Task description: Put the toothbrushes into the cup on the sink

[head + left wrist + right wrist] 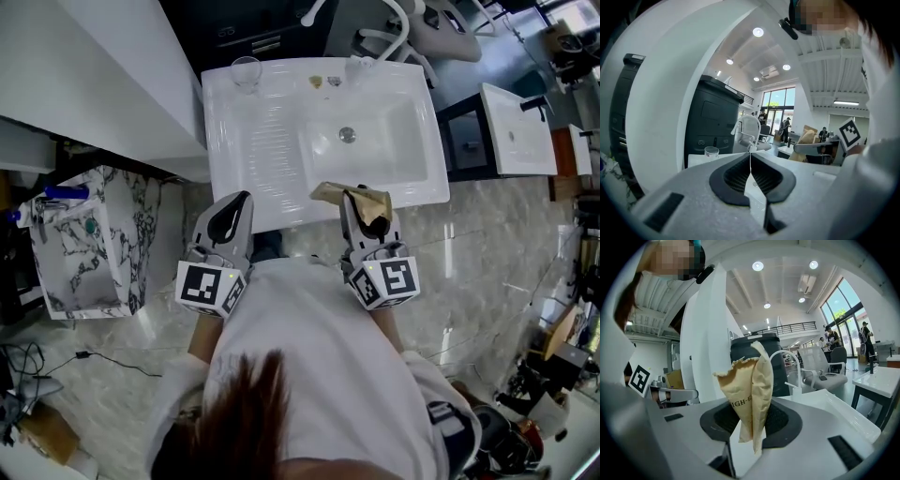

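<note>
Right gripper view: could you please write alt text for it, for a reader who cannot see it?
The right claw pinches a torn tan paper wrapper upright between its pads. Behind it lie a white sink and its curved faucet, in a bright hall.

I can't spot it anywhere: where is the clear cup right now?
In the head view, the clear cup stands on the white sink's back left corner, beyond the left gripper.
</note>
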